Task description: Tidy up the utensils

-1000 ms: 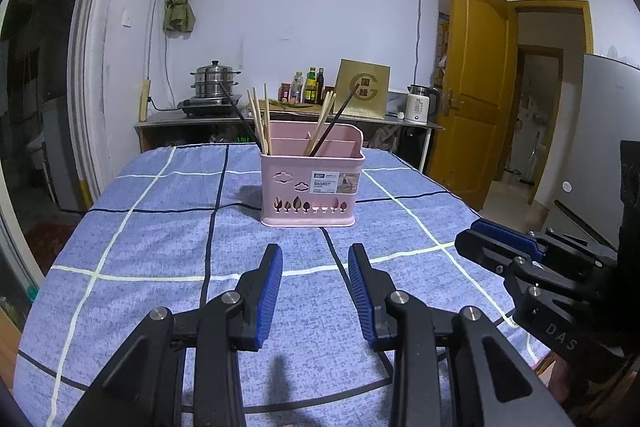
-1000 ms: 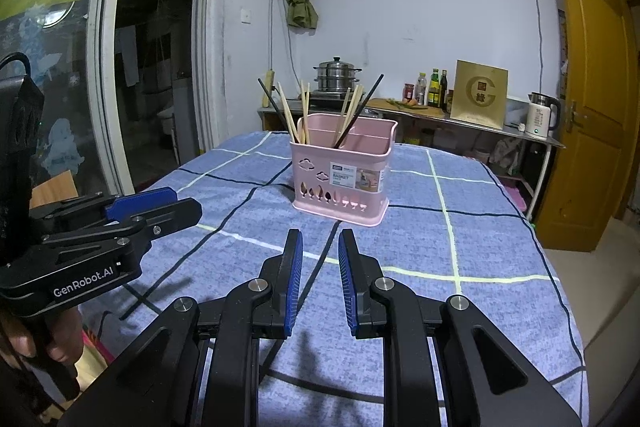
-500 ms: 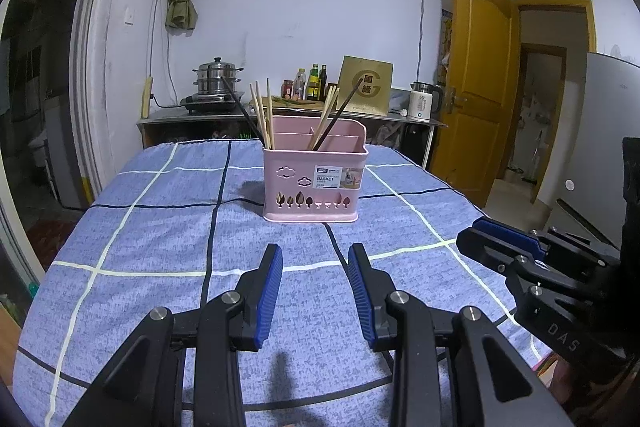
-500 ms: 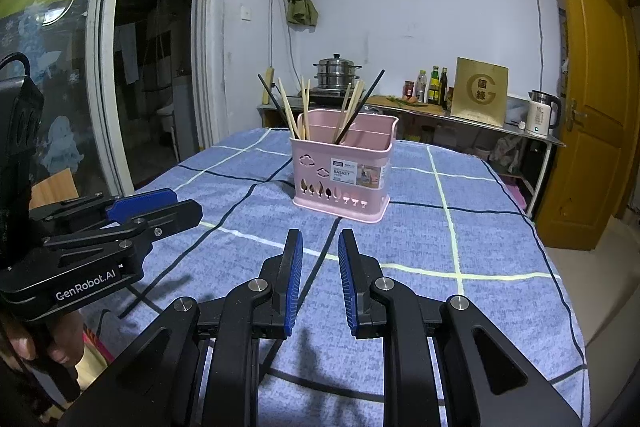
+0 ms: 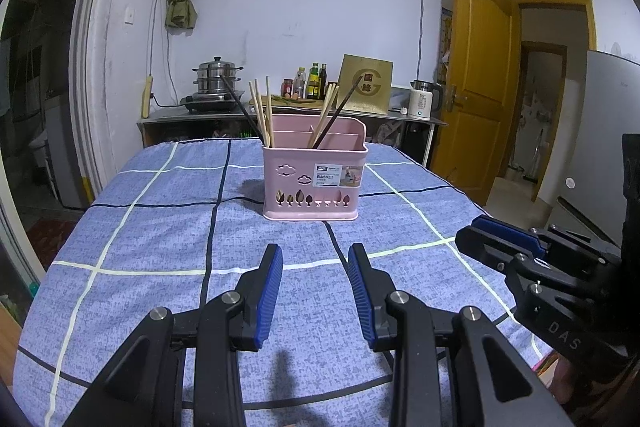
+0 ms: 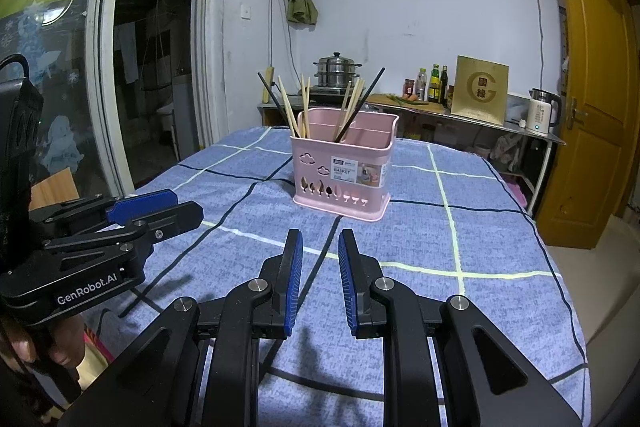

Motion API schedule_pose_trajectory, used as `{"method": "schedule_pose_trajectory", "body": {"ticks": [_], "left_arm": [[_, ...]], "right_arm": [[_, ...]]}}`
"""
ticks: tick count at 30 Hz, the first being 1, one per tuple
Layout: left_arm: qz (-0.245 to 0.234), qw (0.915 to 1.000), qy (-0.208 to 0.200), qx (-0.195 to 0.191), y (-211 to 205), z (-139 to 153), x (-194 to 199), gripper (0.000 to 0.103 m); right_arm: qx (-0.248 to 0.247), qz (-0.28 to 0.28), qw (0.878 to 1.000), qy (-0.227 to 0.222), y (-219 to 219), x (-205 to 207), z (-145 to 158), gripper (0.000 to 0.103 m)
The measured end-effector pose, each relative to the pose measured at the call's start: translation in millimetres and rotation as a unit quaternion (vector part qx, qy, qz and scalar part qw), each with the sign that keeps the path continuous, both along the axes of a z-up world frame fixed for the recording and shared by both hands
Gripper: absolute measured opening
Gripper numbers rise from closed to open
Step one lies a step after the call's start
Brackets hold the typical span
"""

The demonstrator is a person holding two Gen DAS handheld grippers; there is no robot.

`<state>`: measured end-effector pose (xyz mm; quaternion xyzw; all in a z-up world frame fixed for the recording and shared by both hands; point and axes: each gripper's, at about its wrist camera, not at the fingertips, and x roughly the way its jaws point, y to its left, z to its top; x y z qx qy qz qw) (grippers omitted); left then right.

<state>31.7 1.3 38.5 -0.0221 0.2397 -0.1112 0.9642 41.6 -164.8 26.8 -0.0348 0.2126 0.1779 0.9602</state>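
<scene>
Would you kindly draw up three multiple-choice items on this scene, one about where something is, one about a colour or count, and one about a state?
1. Where do the chopsticks stand?
A. Flat on the cloth
B. In the pink basket
C. Between a gripper's fingers

2. How many dark chopsticks lean among the pale wooden ones?
A. Two
B. None
C. Five

3. What state is the right gripper in?
A. Shut on a chopstick
B. Holding the basket
C. Open and holding nothing

Answers:
1 B: both views show the sticks rising out of the basket's compartments on the blue checked tablecloth.
2 A: one dark chopstick leans left and one leans right.
3 C: a gap shows between its blue fingers, with only cloth behind; the left gripper is likewise open.
</scene>
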Motion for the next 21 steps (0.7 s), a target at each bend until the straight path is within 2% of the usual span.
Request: {"method": "schedule_pose_trajectory", "body": {"ticks": [21], "left_arm": [[0.003, 1.0, 0.004, 0.004, -0.3, -1.9, 1.5, 0.034]], "right_arm": [[-0.001, 0.0, 1.0, 0.003, -0.1, -0.1, -1.9, 0.019]]}}
